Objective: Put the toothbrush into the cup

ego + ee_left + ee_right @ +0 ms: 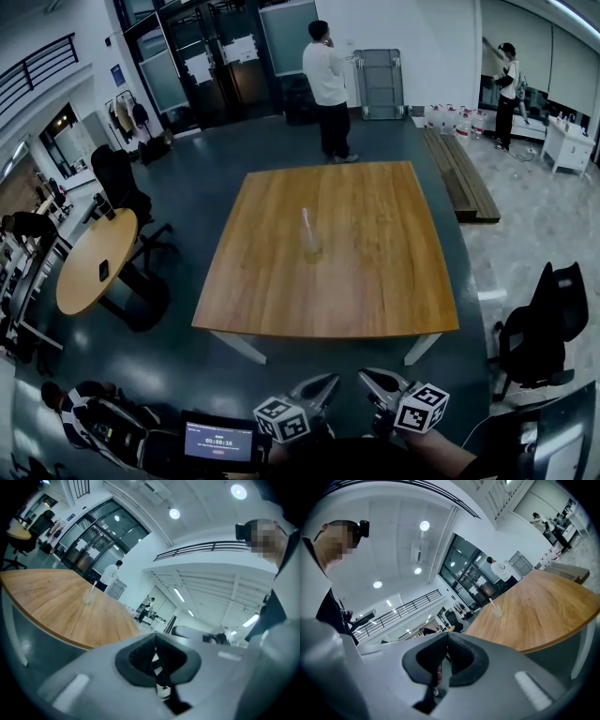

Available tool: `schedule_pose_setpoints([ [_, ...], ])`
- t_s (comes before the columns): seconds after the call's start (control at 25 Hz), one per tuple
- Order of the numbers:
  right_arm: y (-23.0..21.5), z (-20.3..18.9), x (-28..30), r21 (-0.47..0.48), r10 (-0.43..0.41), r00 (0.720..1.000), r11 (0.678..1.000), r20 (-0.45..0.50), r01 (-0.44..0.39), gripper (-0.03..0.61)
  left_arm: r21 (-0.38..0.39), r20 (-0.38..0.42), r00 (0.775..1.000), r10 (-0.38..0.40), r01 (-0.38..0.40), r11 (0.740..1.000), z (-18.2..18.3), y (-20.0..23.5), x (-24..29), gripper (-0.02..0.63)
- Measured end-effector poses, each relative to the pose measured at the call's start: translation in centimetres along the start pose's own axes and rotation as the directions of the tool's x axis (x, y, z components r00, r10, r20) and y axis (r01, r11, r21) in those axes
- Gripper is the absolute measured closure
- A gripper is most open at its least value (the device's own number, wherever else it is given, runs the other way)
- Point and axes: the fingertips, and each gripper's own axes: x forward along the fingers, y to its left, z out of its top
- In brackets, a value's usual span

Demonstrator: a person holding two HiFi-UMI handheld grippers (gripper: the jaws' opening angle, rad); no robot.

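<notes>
Toothbrush (306,222), likely light, stiff and best pinched mid-handle, stood in the clear cup (311,249) on the tabletop (384,272), far from the left hand-held gripper (325,382) and right hand-held gripper (372,379), both closed and empty.

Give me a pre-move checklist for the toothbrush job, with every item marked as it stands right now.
1. Toothbrush standing inside the cup: ok.
2. Cup upright near the middle of the wooden table, well in from every edge: ok.
3. Left gripper jaws together with nothing between them: ok.
4. Right gripper jaws together with nothing between them: ok.
5. Both grippers off the table's near edge, clear of the cup: ok.
6. Which end of the toothbrush points up: cannot tell, too small.
</notes>
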Motion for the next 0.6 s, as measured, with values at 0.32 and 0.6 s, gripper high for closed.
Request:
schedule_pose_setpoints([
  [0.32,1.6,-1.1,-1.4,0.015,0.034,0.999,0.999,-0.003,-0.034,0.572,-0.005,0.056,0.998,-0.021,0.021,1.0,-0.5,-2.0,-1.1,0.614],
  [0.6,3.9,-1.0,-0.1,-0.019,0.023,1.0,1.0,0.014,-0.023,0.574,-0.02,0.078,0.997,-0.013,0.014,1.0,-0.2,-1.3,-4.2,0.614],
])
